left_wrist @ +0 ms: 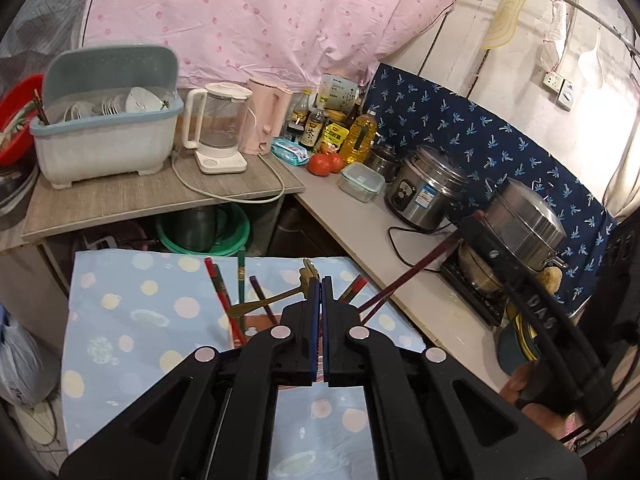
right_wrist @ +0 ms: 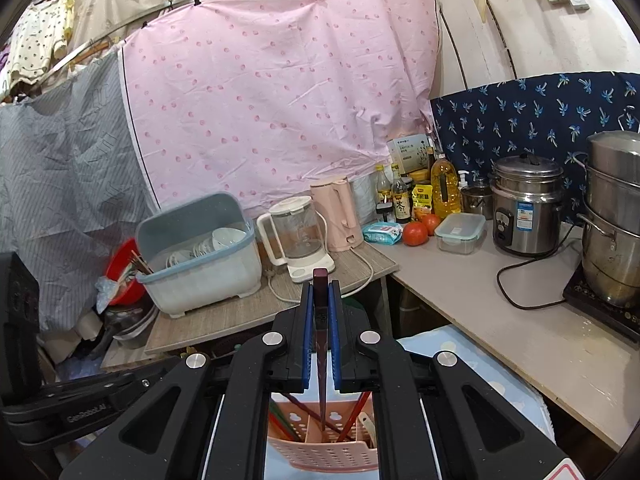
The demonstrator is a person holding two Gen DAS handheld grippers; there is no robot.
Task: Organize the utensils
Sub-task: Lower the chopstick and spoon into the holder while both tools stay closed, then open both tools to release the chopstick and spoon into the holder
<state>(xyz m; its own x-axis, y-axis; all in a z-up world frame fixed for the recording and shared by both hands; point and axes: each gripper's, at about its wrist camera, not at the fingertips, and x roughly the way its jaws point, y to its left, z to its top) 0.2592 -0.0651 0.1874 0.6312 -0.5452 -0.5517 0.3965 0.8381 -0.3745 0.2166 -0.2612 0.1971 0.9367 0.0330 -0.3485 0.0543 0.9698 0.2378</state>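
My right gripper (right_wrist: 321, 286) is shut on dark red chopsticks (right_wrist: 321, 320), held upright above a pink perforated utensil holder (right_wrist: 324, 446) that has several chopsticks in it. In the left wrist view the same chopsticks (left_wrist: 412, 272) slant up to the right gripper at the right. My left gripper (left_wrist: 321, 282) is shut and empty, just in front of the holder (left_wrist: 256, 326), mostly hidden behind it. Red, green and purple chopsticks (left_wrist: 224, 296) and a gold spoon (left_wrist: 272, 300) stick out of the holder. It stands on a blue dotted cloth (left_wrist: 140, 320).
A dish rack (left_wrist: 106, 136) with bowls, a glass kettle (left_wrist: 220, 128), a pink kettle (left_wrist: 268, 116), bottles, tomatoes (left_wrist: 324, 163) and a rice cooker (left_wrist: 428, 188) stand on the counters behind. A steel steamer pot (left_wrist: 520, 224) sits on a hob at right.
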